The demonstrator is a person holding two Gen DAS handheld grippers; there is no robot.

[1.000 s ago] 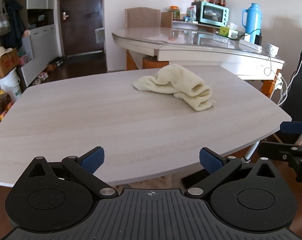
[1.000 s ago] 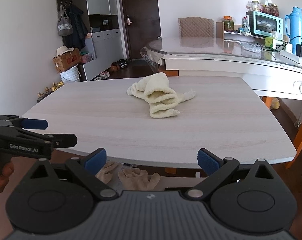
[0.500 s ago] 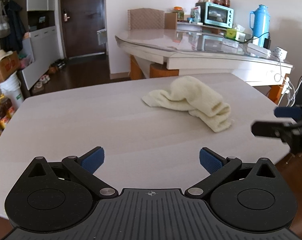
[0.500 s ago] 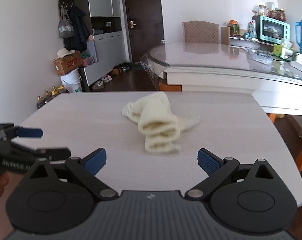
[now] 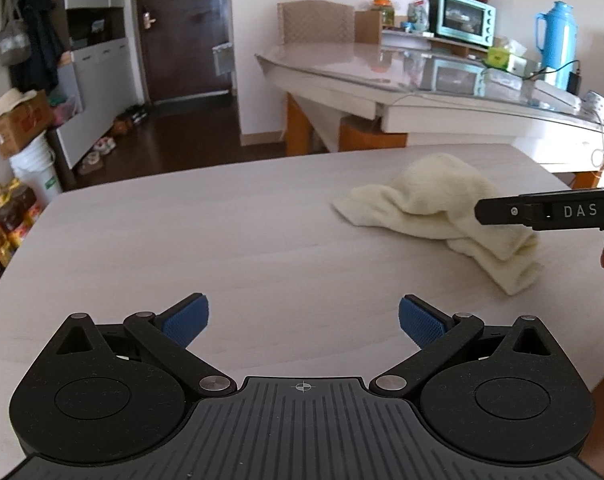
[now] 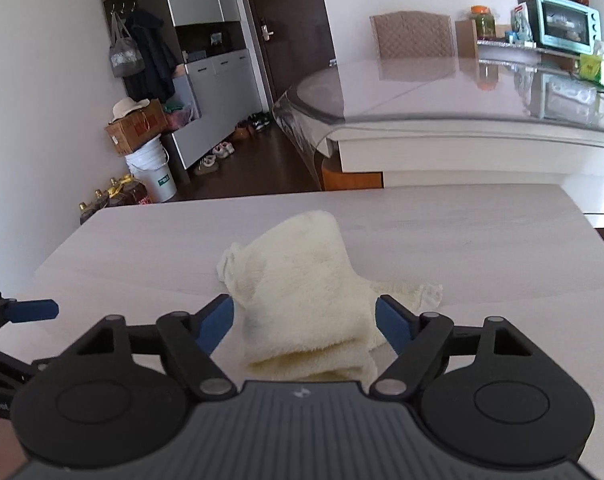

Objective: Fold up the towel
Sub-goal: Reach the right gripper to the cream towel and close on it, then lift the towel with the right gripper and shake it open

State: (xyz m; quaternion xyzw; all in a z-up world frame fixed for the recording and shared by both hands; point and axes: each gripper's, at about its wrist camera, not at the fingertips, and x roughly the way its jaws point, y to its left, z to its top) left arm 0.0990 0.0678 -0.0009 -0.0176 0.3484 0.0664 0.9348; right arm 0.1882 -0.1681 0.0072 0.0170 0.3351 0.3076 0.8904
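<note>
Towel (image 6: 302, 304), cream, crumpled on pale wood table (image 6: 482, 240), its near end between the wide-spread jaws of the right gripper (image 6: 304, 322), left gripper (image 5: 303, 318) likewise spread wide over bare tabletop, glass-topped table (image 6: 442, 92) beyond.

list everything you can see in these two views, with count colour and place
towel: one, cream, bunched on the near table, between the right tool's open jaws
near table: one, pale wood
far table: one, white, glass-topped, behind
toaster oven: one, mint, far table
thermos: one, blue, far table right end
chair: one, beige, behind far table
bucket: one, white, floor left
left tool: open, over bare table
right tool: open, around towel
</note>
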